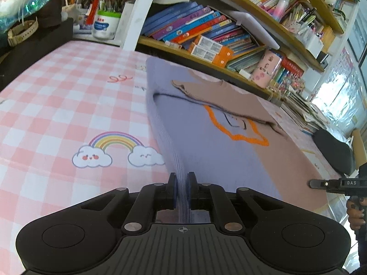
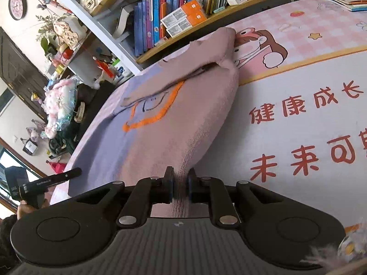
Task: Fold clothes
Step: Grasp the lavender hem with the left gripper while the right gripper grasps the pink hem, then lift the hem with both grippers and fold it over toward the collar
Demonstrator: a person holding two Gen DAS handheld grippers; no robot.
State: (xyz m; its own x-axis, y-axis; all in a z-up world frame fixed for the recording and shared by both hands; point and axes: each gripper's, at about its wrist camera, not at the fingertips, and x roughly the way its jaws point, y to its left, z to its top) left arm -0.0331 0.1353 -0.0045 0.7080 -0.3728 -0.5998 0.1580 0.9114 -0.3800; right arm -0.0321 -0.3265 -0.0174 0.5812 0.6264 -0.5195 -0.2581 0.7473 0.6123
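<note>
Both the left tongs (image 1: 182,189) and right tongs (image 2: 180,186) pinch the hem of a lavender-and-tan knit sweater (image 1: 213,142) on the pink-checked counter (image 1: 68,105); level, even tension would keep the fold square.

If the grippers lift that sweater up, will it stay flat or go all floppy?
Probably floppy: the sweater is soft knit and already bunches where the left gripper and right gripper pinch its hem. Its folded-in sleeve would likely slide off.

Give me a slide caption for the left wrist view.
Left gripper shut on the lavender hem of a two-tone sweater spread on a pink checked cloth, bookshelf behind.
</note>
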